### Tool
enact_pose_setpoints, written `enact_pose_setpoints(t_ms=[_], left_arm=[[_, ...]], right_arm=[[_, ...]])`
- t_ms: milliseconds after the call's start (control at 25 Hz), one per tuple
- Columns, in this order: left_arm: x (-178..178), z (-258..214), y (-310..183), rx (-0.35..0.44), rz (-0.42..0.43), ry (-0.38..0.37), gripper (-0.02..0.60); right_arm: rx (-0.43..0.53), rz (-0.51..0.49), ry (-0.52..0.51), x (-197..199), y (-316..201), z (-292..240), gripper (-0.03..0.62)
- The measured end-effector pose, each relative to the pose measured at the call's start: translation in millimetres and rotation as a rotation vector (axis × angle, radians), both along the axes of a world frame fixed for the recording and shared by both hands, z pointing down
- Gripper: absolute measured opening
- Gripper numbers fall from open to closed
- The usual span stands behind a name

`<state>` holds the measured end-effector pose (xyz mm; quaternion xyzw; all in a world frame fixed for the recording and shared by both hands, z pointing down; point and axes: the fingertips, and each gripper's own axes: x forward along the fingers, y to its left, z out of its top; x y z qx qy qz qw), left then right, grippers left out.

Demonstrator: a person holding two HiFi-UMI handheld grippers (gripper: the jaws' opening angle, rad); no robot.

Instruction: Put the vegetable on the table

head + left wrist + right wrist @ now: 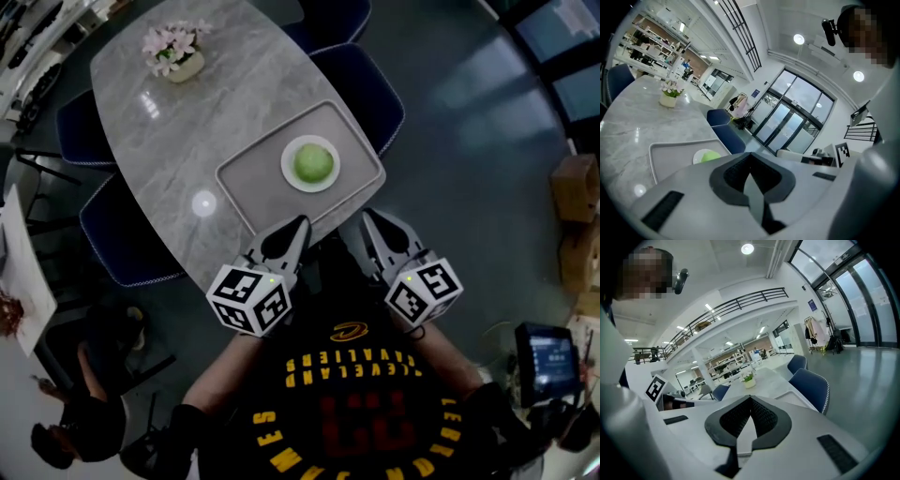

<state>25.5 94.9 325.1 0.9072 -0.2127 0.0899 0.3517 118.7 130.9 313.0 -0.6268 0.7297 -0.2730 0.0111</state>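
The round green vegetable (313,162) sits on a small white plate (290,174), which stands on a grey tray (251,184) at the near end of the marble worktop (178,122); both grippers are held back near the person's chest, well short of it. The left gripper (301,223) has its jaws together on nothing; the right gripper (367,217) likewise. The vegetable looks like a smooth ball, probably firm, fairly light and apt to roll or slip; I would open wide and grip it across its widest middle from above, gently, since the plate beneath may slide.
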Motion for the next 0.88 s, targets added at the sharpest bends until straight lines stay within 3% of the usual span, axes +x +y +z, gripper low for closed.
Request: enact_pose_setpoints(t_ms=[200,440,640,760,880], left_arm=[[11.1,4.0,-45.5,0.006,-0.111,-0.022,0.002],[28.1,24.8,-84.1,-0.002,-0.222,-0.107,0.002],[43.1,30.0,-100.1,-0.010,-0.270,-0.152,0.002],[42.2,38.2,-106.2,-0.042,-0.329,-0.185,0.045],[38.8,47.0,-110.1,-0.081,-0.389,-0.212,0.049]], right_arm=[[-0.008,-0.087,-0.027,19.3,-54.1,7.8,0.006],[-0.065,-0.230,-0.050,37.2,-107.3,28.5,0.006],[-0.153,-0.341,0.016,45.7,-132.1,48.8,0.006],[-0.166,-0.394,0.073,50.2,-145.1,53.5,0.008],[-0.172,-0.437,0.090,54.5,-153.7,58.7,0.008]])
